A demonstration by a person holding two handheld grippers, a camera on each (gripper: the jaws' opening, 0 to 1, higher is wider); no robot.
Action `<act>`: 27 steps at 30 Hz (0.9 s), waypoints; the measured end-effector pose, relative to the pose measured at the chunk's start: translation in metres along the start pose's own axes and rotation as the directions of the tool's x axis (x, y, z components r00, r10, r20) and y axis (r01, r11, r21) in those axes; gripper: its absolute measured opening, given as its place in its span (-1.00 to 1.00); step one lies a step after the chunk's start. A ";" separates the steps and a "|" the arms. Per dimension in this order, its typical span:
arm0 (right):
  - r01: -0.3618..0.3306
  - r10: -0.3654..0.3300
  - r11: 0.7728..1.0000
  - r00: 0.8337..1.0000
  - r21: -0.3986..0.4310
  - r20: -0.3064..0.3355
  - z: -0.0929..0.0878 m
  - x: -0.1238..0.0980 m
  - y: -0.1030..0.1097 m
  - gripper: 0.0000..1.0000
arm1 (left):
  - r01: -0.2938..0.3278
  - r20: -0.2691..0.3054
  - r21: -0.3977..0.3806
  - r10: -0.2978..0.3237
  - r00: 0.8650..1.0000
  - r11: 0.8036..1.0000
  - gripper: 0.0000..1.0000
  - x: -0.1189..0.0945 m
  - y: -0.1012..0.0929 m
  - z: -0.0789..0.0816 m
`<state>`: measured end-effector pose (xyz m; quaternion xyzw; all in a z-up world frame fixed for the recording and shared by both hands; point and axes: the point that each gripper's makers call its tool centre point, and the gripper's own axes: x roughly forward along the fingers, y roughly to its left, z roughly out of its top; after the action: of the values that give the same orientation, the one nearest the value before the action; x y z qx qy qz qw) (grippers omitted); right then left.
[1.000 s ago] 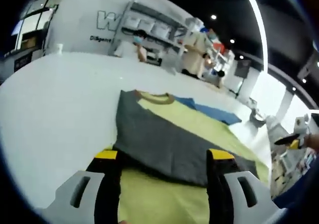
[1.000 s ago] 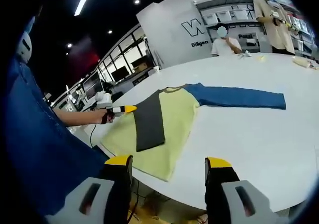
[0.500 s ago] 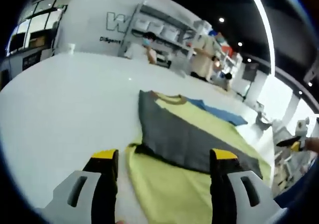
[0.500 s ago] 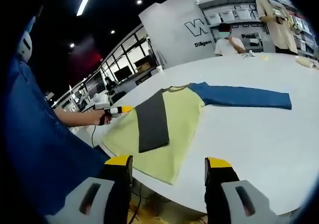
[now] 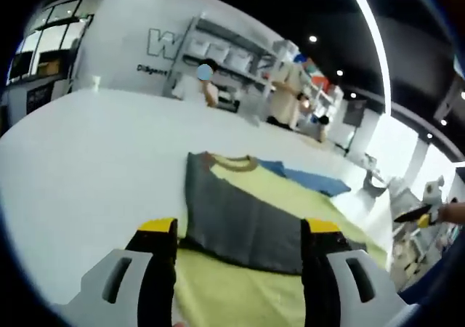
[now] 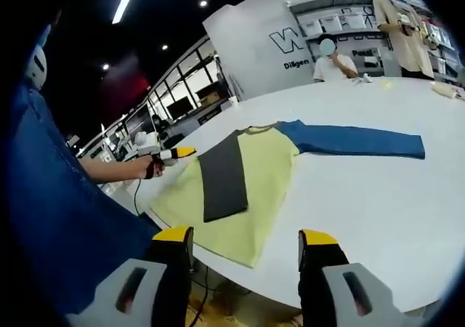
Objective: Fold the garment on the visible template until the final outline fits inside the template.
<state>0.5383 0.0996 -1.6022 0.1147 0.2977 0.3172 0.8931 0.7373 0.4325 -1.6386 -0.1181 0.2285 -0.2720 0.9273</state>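
Note:
A long-sleeved shirt lies flat on the white table (image 6: 378, 203). Its body (image 6: 254, 182) is yellow-green, its dark grey sleeve (image 6: 221, 178) is folded across the body, and its blue sleeve (image 6: 356, 139) stretches out to the side. In the left gripper view the grey sleeve (image 5: 232, 221) and yellow body (image 5: 305, 192) lie just ahead of my left gripper (image 5: 240, 229), which is open and holds nothing. A hand holds that left gripper (image 6: 174, 153) beside the shirt's edge. My right gripper (image 6: 245, 236) hangs open off the table's near edge, well short of the shirt. The right gripper's tip (image 5: 418, 214) shows at the far right.
The person's blue clothing (image 6: 65, 225) lies along the left of the right gripper view. Other people stand by shelves (image 5: 225, 47) beyond the table. Small items (image 6: 439, 89) lie on the far right of the table. Bare table spreads left of the shirt (image 5: 80, 152).
My left gripper has drawn slightly back from the grey sleeve's edge and its view has shifted. The shirt lies as before. The right gripper has barely moved.

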 end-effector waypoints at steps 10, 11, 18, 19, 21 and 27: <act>0.019 -0.019 1.000 1.000 0.011 0.005 -0.005 -0.007 0.001 0.11 | 0.009 -0.070 0.008 -0.009 0.997 1.000 0.39 0.005 0.001 -0.018; 0.020 -0.020 1.000 1.000 0.012 0.006 -0.005 -0.008 0.001 0.11 | 0.009 -0.077 0.008 -0.008 0.997 1.000 0.39 0.006 0.004 -0.019; 0.023 -0.023 1.000 1.000 0.012 0.017 -0.003 -0.008 0.001 0.11 | 0.017 -0.089 0.025 -0.015 0.996 1.000 0.39 0.002 0.002 -0.019; 0.024 -0.024 1.000 1.000 0.013 0.019 -0.002 -0.008 0.000 0.11 | 0.019 -0.094 0.029 -0.016 0.995 0.999 0.41 -0.001 0.001 -0.019; 0.024 -0.024 1.000 0.999 0.013 0.024 -0.001 -0.007 0.000 0.11 | 0.020 -0.095 0.039 -0.016 0.995 0.999 0.48 -0.005 0.001 -0.019; 0.019 -0.020 0.999 0.999 0.028 0.044 0.003 -0.005 -0.006 0.11 | 0.036 -0.096 0.077 -0.028 0.995 0.996 0.55 -0.030 -0.001 -0.013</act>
<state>0.5401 0.0922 -1.5998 0.1310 0.2834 0.3017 0.9009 0.7086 0.4472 -1.6389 -0.0721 0.2595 -0.3010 0.9148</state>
